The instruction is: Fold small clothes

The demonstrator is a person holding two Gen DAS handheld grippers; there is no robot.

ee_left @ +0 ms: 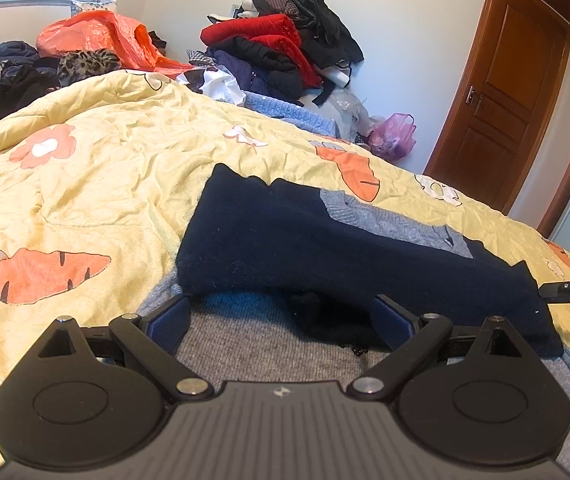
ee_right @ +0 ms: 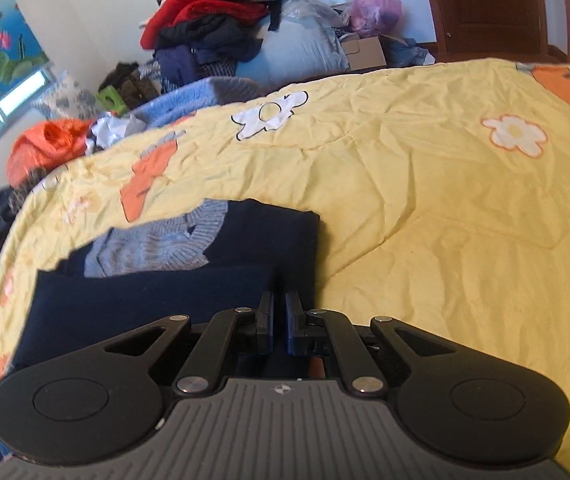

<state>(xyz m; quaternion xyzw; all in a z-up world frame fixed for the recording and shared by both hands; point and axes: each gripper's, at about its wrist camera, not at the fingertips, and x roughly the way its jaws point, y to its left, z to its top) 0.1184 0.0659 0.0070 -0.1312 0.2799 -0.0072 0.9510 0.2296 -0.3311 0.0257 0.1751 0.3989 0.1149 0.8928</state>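
On bed: yellow quilt with carrot and flower print spans most of both views. Far side, against wall: clothes pile, orange bag at left, pink bag near wooden door. Near centre of quilt: navy-and-grey sweater, sleeves folded across body. Left gripper spread wide over grey near hem, nothing pinched. Right gripper at sweater's near right edge, jaws narrowly parted; whether they pinch navy fabric, cannot tell.
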